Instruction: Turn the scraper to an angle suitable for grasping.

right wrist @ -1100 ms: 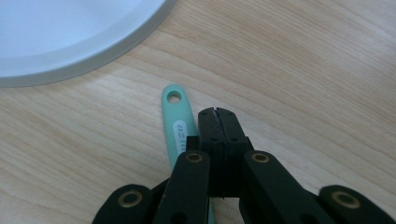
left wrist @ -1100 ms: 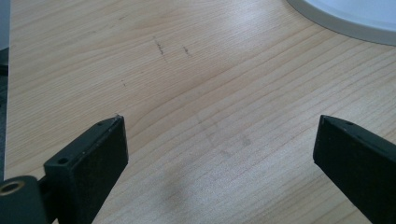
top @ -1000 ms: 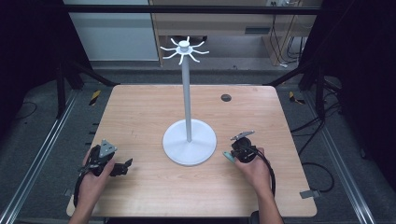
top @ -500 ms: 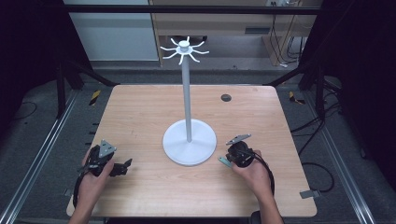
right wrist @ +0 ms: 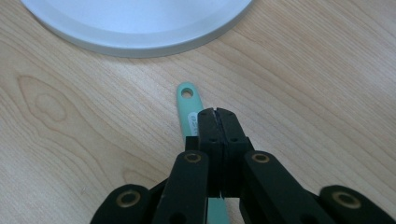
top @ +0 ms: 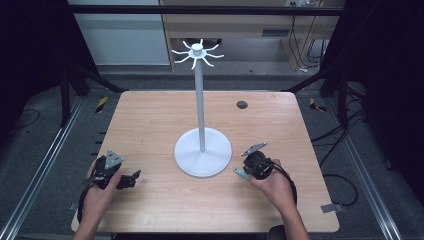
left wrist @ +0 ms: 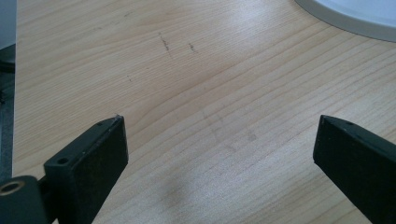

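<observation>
right gripper clamped on a green handle beside the white stand

from above, the stand (top: pixel 202 150) stood mid-table, the right gripper (top: pixel 250 167) just off its base, the left gripper (top: pixel 131 178) resting well apart. in the left gripper view its jaws gaped wide over bare table (left wrist: pixel 187 93), holding nothing. in the right gripper view the jaws sat closed on the green handle (right wrist: pixel 189 109), whose holed tip pointed at the base; likely best lifted level, slowly, so the hole meets a hook.

Dark round grommet (top: pixel 242 105) — set in the wooden table (top: pixel 150 125) — far side.
</observation>
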Motion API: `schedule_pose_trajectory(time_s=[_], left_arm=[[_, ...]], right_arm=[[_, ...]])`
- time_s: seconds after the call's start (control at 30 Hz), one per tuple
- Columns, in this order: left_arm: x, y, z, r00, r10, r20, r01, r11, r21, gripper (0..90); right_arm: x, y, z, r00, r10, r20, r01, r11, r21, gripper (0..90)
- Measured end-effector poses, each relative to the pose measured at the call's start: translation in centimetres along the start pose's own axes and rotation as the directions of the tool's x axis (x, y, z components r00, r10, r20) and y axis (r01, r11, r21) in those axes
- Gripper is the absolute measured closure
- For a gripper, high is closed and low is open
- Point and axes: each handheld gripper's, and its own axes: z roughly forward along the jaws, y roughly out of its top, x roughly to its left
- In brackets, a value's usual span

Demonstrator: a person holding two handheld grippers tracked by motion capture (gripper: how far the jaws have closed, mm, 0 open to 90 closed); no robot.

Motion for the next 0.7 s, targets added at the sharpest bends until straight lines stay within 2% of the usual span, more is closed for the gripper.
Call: schedule_pose_trajectory(time_s=[0.4, 0.7], left_arm=[[0.0, 0.0, 0.0, 1.0000, 0.000, 0.002, 0.000, 1.0000, 0.000, 2.8], [0.0, -0.1, 0.0, 1.0000, -0.004, 0.002, 0.004, 1.0000, -0.002, 2.9]], right_arm=[[0.2, 0.8, -0.3, 0.9989, -0.046, -0.009, 0.047, 0.997, 0.053, 80.1], [0.3, 1.3, -0.5, 0.9975, -0.066, -0.026, 0.067, 0.996, 0.064, 71.6]])
